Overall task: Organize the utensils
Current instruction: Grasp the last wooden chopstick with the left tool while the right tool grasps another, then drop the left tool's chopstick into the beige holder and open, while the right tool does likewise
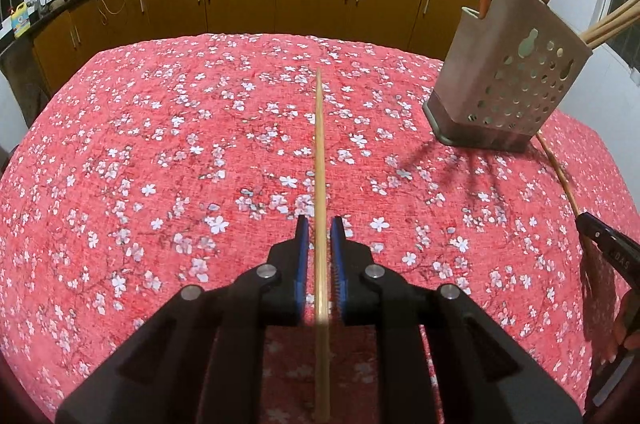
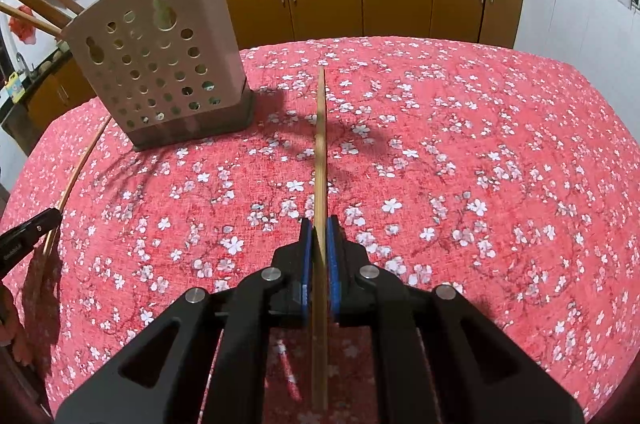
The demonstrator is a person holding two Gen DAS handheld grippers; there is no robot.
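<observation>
The right gripper (image 2: pixel 319 228) is pinching a chopstick (image 2: pixel 320 159) above the floral tablecloth (image 2: pixel 480 151); the left gripper (image 1: pixel 319 228), jaws slightly parted, is flanking another chopstick (image 1: pixel 320 159). The perforated utensil holder (image 1: pixel 504 79) is standing ahead between them.

One pale chopstick (image 1: pixel 320 183) runs straight up mid-frame; another (image 2: pixel 321 175) likewise. The perforated beige holder (image 1: pixel 504 71) stands upright, upper right, utensils inside.
</observation>
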